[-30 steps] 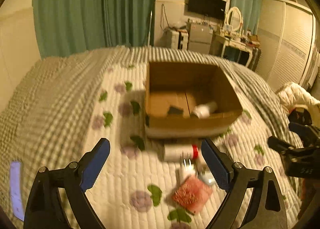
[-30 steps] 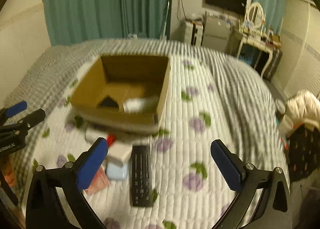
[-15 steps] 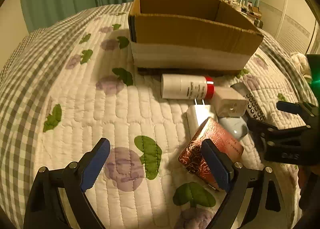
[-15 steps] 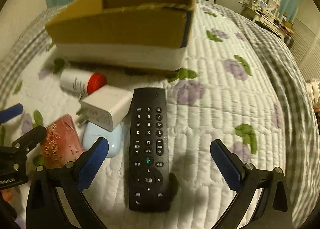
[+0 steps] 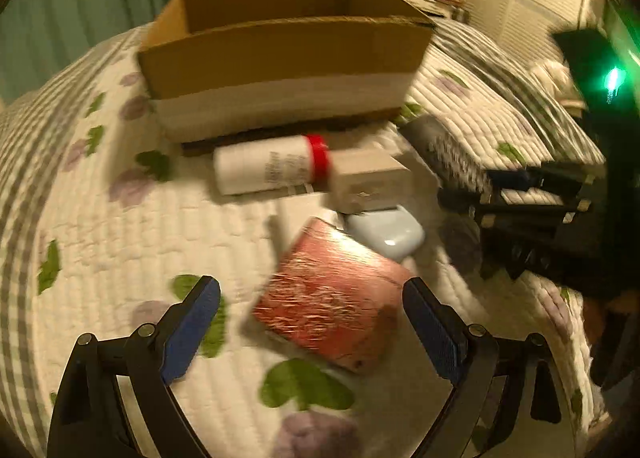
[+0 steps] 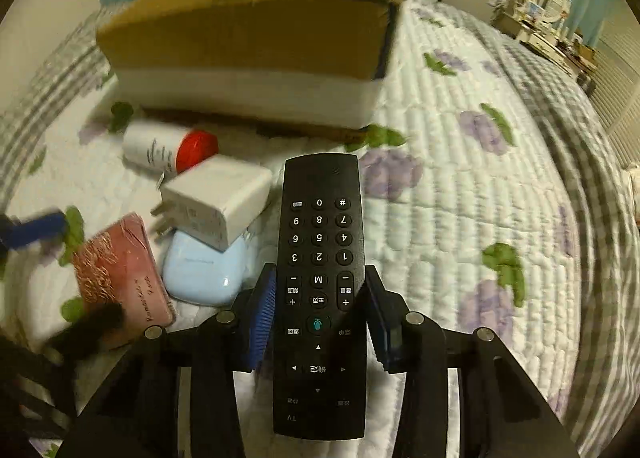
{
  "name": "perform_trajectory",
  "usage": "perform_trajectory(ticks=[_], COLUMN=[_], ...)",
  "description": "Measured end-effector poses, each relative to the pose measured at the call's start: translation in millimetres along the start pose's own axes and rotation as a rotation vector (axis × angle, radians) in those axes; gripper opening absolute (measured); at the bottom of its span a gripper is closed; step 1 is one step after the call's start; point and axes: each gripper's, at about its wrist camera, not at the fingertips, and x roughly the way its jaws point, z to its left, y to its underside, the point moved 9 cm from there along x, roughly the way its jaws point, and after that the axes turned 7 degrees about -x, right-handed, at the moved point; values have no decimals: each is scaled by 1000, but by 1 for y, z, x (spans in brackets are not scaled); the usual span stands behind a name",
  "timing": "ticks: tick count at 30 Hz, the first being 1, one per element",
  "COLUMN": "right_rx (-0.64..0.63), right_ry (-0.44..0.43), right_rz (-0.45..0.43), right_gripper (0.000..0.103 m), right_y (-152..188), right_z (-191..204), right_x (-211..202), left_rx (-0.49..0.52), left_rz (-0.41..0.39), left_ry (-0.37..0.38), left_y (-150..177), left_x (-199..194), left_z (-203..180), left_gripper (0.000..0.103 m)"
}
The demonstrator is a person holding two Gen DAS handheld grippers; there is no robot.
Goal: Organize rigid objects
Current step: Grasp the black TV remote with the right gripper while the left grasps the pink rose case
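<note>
Right gripper (image 6: pixel 320 318) is clamped on the black remote (image 6: pixel 320 258) lying on the quilt (image 6: pixel 480 217). Left gripper (image 5: pixel 312 322) hangs wide apart over the red card box (image 5: pixel 332 298). Further out: blue case (image 6: pixel 200 278), white charger (image 6: pixel 216 199), white bottle (image 5: pixel 268 163), then the cardboard box (image 5: pixel 280 61).

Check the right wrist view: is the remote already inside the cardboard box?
No, the remote lies on the quilt before the cardboard box, clamped by the right gripper.
</note>
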Motion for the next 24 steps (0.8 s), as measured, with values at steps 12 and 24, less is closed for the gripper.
perform_trajectory(ticks=[12,24], right_rx=[78,93], right_ry=[-7,-11], right_rz=[4,-41], right_gripper=[41,41], right_y=[-1,-13], right_z=[-14,-18], right_x=[-5,-21], left_rx=[28,-26], left_rz=[16,-29], left_ry=[-4,-11], left_y=[6,0], left_x=[25,-4], left_z=[-11,6], left_gripper=[86,76])
